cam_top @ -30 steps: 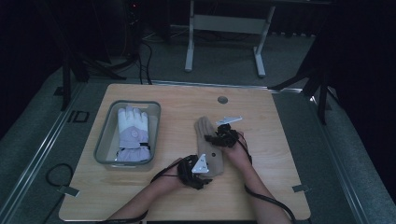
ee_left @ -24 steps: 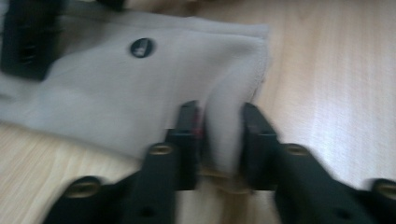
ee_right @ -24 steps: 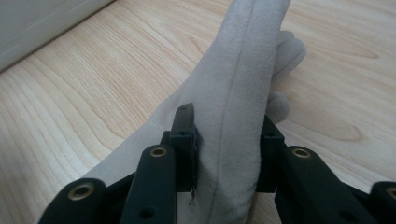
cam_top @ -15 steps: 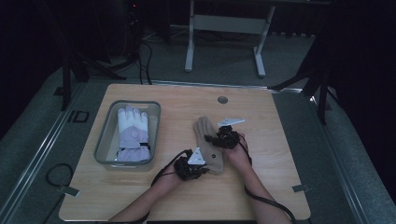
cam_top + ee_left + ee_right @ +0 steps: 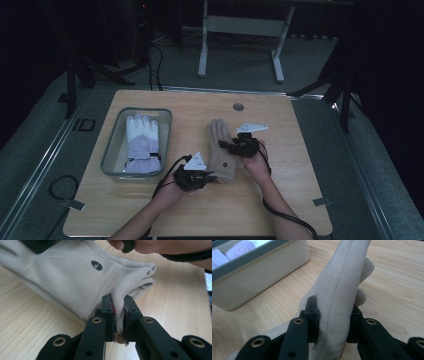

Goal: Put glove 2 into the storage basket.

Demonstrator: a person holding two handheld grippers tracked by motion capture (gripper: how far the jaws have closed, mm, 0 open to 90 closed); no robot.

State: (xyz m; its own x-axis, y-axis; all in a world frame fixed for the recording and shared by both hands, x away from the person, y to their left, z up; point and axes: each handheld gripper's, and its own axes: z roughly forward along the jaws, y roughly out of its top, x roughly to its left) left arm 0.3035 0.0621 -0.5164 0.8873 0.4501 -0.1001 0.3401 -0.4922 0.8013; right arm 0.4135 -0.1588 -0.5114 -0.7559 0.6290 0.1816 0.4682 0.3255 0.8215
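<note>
**Both grippers clamped on the beige glove**

While the person leans over the wooden table (image 5: 280, 200), everything sits in relation to the grey bin (image 5: 111, 150) on its left half. Inside that bin lies a white and lavender glove (image 5: 141, 142), fingers pointing away from the person. Just right of the bin, flat on the bare wood, lies the beige glove (image 5: 220, 150), also fingers away, a small dark logo on its back. The left gripper (image 5: 118, 315) is at the cuff end, the corner nearer the bin, its jaws clenched on a fold of the cuff edge. The right gripper (image 5: 334, 315) is on the glove's far side from the bin, jaws squeezed on a raised ridge of the fabric, pinching it up off the table.
</note>
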